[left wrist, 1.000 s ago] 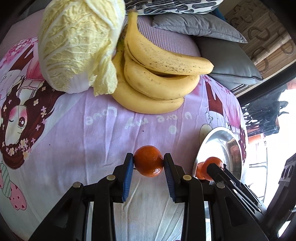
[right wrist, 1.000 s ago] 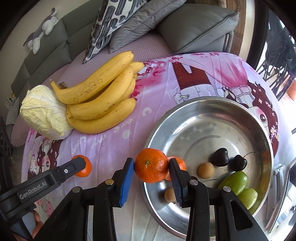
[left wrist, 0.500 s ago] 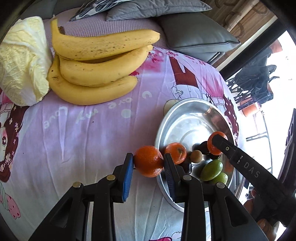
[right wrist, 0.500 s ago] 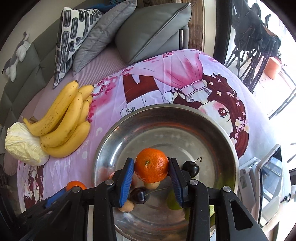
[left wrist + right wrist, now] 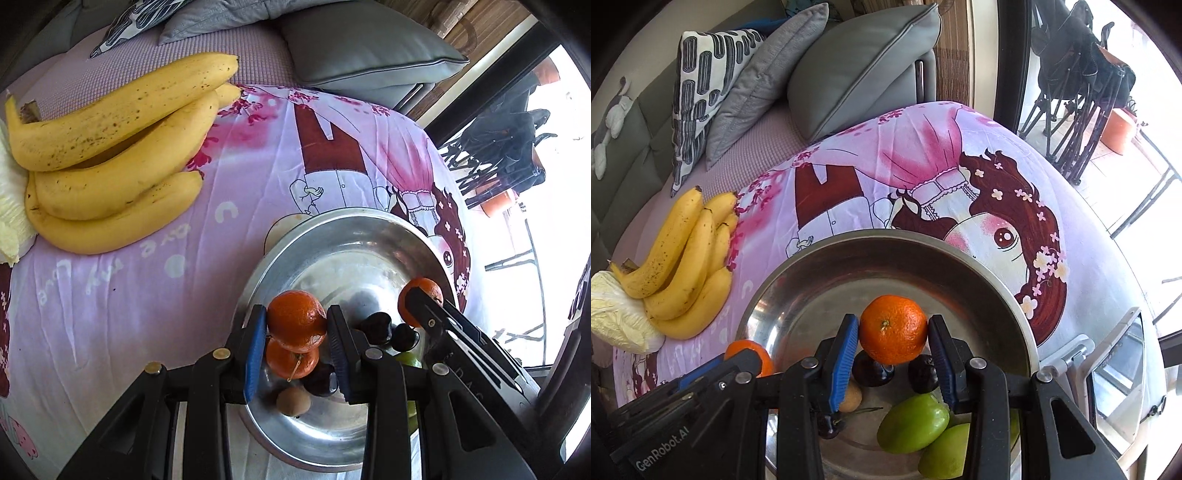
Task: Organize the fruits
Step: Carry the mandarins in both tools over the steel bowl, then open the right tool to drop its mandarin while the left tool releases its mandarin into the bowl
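A pink cartoon-print sheet (image 5: 923, 173) covers the bench beside a grey sofa with cushions (image 5: 857, 62), and a steel bowl (image 5: 979, 266) stands on it. The left gripper (image 5: 297, 334) pinches a tangerine (image 5: 295, 319) between its blue pads, just over the bowl's near-left rim, directly above another tangerine (image 5: 291, 363) lying inside. The right gripper (image 5: 893, 341) likewise clamps a tangerine (image 5: 893, 328) over the middle of the bowl, above dark cherries (image 5: 871, 371) and green fruits (image 5: 912, 428). Both grippers point steeply downward, side by side, each visible at the edge of the other's view. Bananas (image 5: 110, 155) and a napa cabbage (image 5: 620, 317) lie on the sheet well to the left of the bowl.
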The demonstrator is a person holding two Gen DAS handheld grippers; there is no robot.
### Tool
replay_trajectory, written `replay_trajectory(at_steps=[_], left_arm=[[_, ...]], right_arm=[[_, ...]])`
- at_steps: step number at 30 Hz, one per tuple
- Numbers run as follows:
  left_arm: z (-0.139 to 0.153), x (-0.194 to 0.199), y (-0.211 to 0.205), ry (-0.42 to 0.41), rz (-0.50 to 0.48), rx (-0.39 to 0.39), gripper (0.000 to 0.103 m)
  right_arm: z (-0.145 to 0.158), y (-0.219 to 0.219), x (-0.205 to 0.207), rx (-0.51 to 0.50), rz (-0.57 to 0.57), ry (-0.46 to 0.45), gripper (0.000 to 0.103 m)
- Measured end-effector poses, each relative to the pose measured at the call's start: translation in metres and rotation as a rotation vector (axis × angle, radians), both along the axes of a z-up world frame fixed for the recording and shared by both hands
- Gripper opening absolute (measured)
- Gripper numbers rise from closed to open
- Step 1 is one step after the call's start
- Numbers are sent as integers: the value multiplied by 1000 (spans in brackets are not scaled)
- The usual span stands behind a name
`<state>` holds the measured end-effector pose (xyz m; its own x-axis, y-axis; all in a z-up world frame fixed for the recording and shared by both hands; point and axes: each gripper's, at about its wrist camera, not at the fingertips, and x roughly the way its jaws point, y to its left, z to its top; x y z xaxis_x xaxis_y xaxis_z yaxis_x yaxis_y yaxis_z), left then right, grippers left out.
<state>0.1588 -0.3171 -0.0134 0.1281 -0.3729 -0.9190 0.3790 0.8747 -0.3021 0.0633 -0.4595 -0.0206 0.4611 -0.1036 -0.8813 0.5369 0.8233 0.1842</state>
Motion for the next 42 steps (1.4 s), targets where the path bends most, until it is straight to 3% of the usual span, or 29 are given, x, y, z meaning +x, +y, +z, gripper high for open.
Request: replay_trajectory(at_steps=[19, 30, 35, 38, 42], left_arm=[[-16, 8, -18, 40, 2, 45, 35], [-3, 4, -9, 28, 6, 34, 35], [1, 5, 2, 23, 26, 48, 36], [4, 5, 9, 2, 39, 70, 46], [2, 7, 22, -7, 68, 109, 59]], right_arm=[[-9, 0, 3, 2, -6, 49, 42], [-5, 7, 3, -24, 6, 63, 43], [-2, 12, 3, -35, 9, 68, 61], [0, 13, 3, -38, 12, 69, 62], [-2, 14, 4, -35, 12, 84, 72]])
